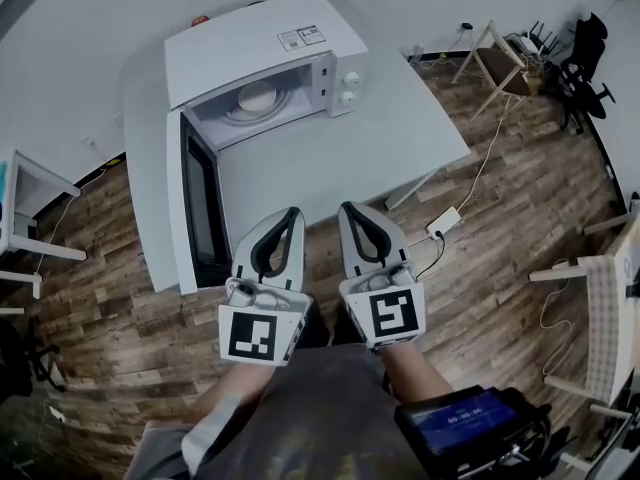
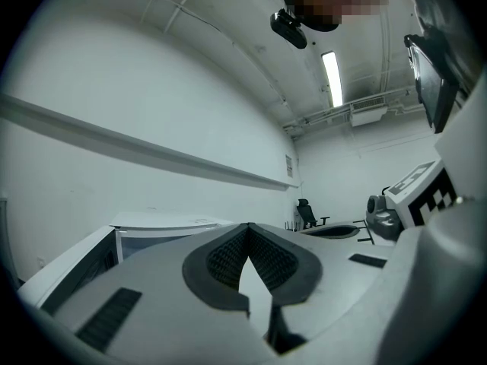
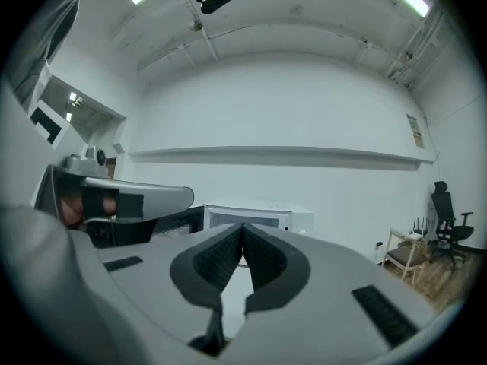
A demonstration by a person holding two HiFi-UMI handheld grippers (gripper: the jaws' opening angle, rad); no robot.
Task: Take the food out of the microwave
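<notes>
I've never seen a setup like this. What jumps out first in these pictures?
A white microwave stands on the pale table with its door swung wide open to the left. A pale round dish sits inside it. Nearer the camera, the left gripper and right gripper are held side by side over the table's near edge, both shut and empty, pointing toward the microwave.

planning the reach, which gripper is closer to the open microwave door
Left. The left gripper is just right of the door; the right gripper is farther right, beyond the left one.
</notes>
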